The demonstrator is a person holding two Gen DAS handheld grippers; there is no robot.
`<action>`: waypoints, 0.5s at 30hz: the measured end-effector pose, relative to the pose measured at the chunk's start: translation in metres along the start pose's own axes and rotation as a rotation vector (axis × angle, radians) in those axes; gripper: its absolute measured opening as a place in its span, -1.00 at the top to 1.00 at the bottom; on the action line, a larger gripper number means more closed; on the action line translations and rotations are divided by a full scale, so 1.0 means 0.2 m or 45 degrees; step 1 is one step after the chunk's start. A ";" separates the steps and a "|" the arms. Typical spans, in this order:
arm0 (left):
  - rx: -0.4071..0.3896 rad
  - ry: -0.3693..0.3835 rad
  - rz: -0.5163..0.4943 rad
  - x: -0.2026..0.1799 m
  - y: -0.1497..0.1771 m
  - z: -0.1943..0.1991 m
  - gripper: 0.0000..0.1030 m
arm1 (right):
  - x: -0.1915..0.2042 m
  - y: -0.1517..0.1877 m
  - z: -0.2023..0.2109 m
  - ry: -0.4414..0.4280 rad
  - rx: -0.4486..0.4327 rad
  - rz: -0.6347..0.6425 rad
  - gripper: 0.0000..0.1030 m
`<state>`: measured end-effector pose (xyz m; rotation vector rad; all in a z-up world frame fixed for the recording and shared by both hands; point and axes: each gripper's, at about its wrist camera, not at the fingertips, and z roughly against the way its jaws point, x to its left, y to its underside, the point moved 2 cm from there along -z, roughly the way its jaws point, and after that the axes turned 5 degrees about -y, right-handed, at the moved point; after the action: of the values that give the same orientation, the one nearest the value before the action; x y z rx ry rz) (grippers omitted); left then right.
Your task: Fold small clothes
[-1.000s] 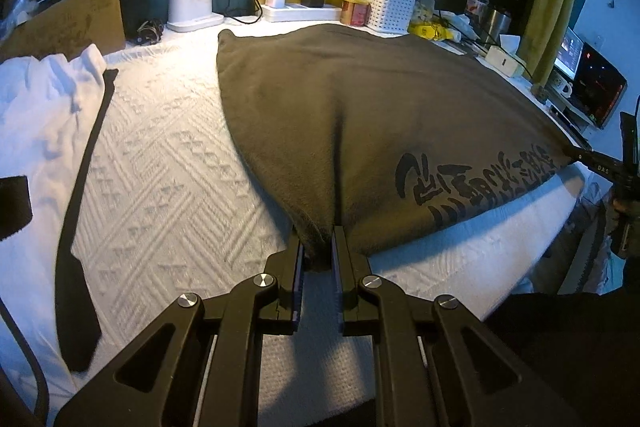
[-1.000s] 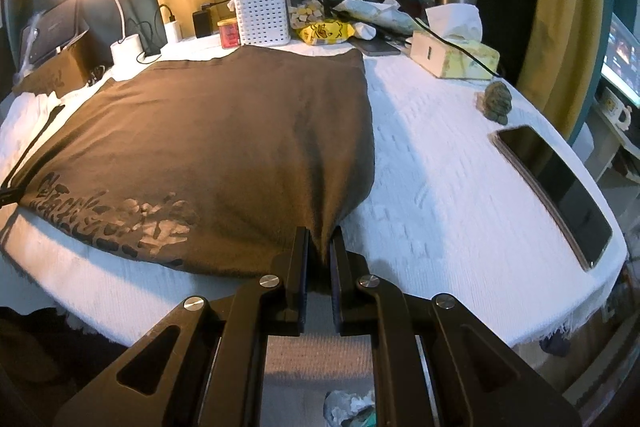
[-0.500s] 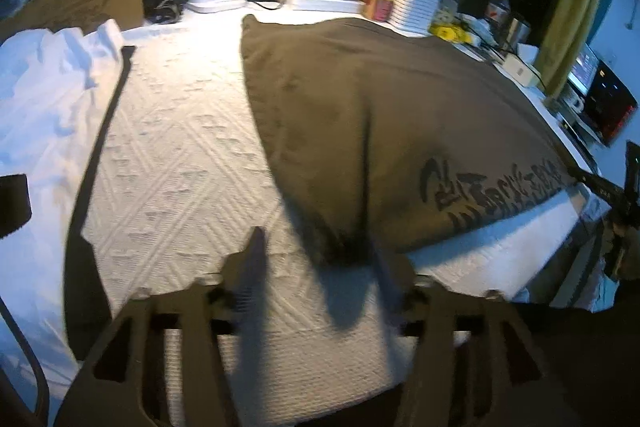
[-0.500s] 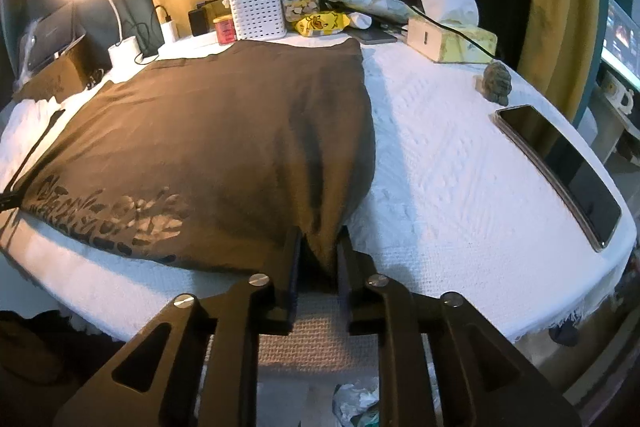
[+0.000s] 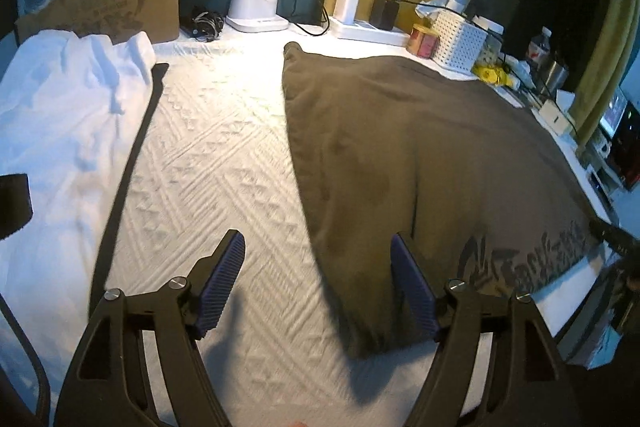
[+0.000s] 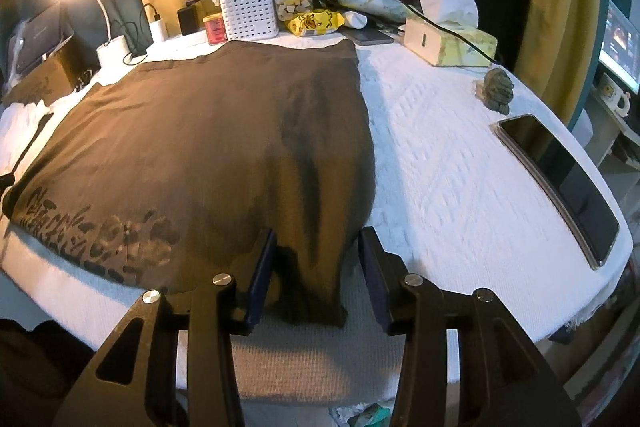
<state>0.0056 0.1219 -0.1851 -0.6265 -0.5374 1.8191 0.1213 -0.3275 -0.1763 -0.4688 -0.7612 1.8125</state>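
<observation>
A dark brown garment (image 5: 420, 155) with black printed lettering lies spread flat on the white textured tablecloth (image 5: 208, 163); it also shows in the right wrist view (image 6: 192, 139). My left gripper (image 5: 318, 267) is open and empty, its jaws wide apart above the garment's near left corner. My right gripper (image 6: 318, 259) is open, its jaws standing either side of the garment's near right corner without gripping it.
A white garment with a black strap (image 5: 68, 115) lies at the left. A lamp base (image 5: 256, 7), power strip, white basket (image 6: 248, 11), tissue box (image 6: 448, 39) and jars crowd the far edge. A phone (image 6: 560, 179) and a small figurine (image 6: 496, 91) lie right.
Both grippers have opened and let go of the garment's near corners, the left first and then the right. The garment now lies flat on the cloth.
</observation>
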 end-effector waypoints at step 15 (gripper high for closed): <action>0.077 0.056 -0.041 -0.10 -0.18 -0.21 -0.45 | -0.07 -0.19 -0.11 0.000 0.016 -0.022 0.12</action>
<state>0.0629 0.1162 -0.1913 -0.6116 -0.4592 1.7804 0.1659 -0.3253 -0.1661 -0.4528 -0.7517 1.8000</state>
